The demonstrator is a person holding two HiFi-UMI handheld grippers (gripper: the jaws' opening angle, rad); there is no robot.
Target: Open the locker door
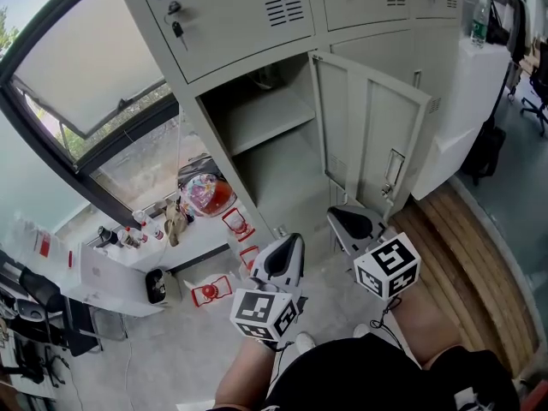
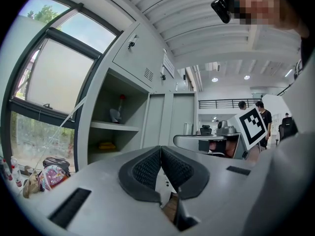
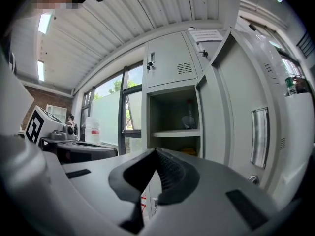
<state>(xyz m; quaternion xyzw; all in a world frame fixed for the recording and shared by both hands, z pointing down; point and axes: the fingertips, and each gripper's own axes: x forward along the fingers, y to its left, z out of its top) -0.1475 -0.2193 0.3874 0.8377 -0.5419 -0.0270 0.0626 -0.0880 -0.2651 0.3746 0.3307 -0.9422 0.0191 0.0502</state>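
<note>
Locker (image 1: 291, 178) stands open, shelf (image 1: 270, 118) holding perhaps a bottle (image 3: 189, 115).

No wording could be read anywhere. The white paper notice (image 3: 205, 34) on the grey metal locker (image 3: 170, 63), above its open door (image 3: 241, 107), was too blurred to make out.

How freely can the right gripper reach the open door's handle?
Probably yes: the right gripper hangs before the open door, with nothing between it and the handle; its jaws are shut.
</note>
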